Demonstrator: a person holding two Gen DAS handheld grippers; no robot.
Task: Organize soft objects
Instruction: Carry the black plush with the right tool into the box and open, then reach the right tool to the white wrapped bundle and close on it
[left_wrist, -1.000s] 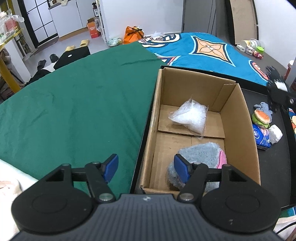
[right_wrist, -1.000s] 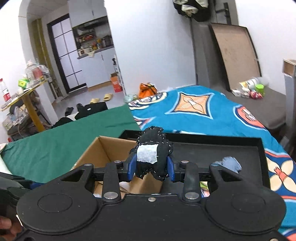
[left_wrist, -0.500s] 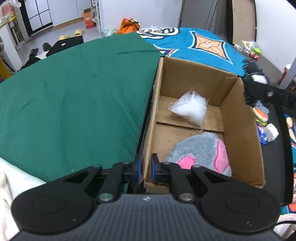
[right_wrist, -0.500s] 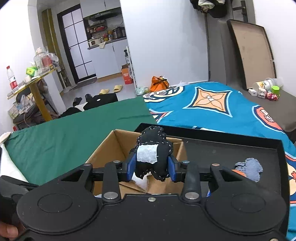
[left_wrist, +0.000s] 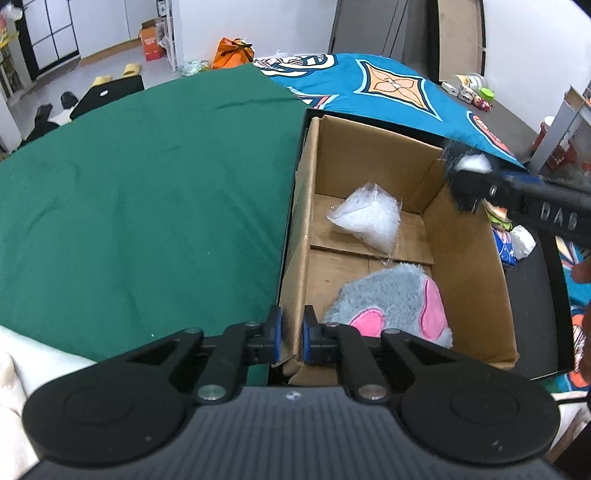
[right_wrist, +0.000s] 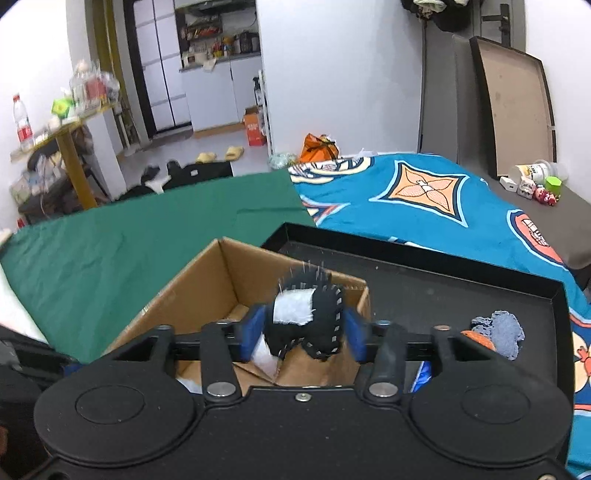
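An open cardboard box (left_wrist: 471, 254) stands in a black tray (right_wrist: 461, 273). Inside lie a clear plastic bag of white filling (left_wrist: 367, 218) and a grey and pink plush (left_wrist: 391, 306). My left gripper (left_wrist: 291, 336) is shut on the box's near left wall. My right gripper (right_wrist: 303, 328) carries a small black plush with a white patch (right_wrist: 308, 321) over the box's right wall; its jaws look slightly parted beside the toy. It also shows in the left wrist view (left_wrist: 469, 177). More soft toys (left_wrist: 508, 236) lie in the tray right of the box.
A green cloth (left_wrist: 147, 192) covers the surface to the left, a blue patterned cloth (right_wrist: 424, 199) lies beyond. A grey knitted toy (right_wrist: 498, 332) sits in the tray. Small toys and a cup (right_wrist: 532, 181) stand far right.
My left gripper closed onto the box's wall. My right gripper carried the black plush left over the box, and its jaws have widened around the toy.
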